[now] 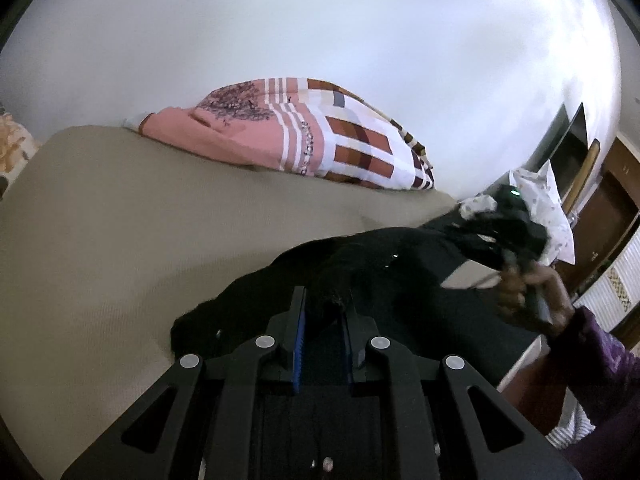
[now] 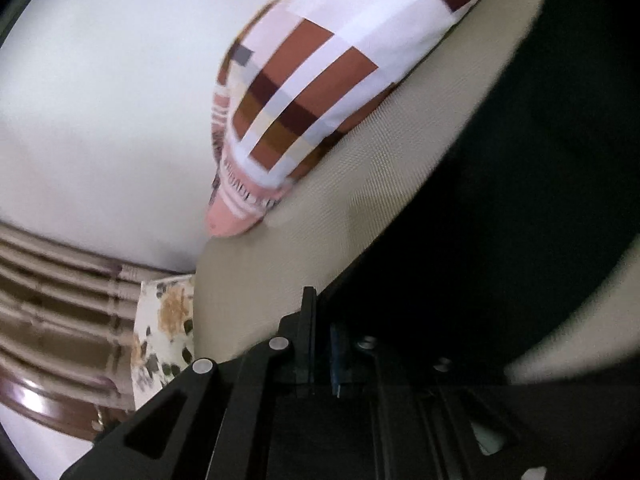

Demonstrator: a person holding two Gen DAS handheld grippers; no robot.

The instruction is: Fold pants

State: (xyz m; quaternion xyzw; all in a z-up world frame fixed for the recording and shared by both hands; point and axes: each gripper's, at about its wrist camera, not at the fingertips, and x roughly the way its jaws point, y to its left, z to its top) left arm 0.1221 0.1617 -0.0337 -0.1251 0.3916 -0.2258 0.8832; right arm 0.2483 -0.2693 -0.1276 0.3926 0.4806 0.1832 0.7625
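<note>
Pants [image 1: 400, 280], beige bed [image 1: 120, 220], white wall [image 1: 320, 20]

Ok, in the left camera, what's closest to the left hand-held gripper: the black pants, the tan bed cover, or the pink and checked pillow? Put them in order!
1. Black pants, pinched in the left hand-held gripper.
2. Tan bed cover, beneath and to the left.
3. Pink and checked pillow, at the far edge by the white wall.
</note>
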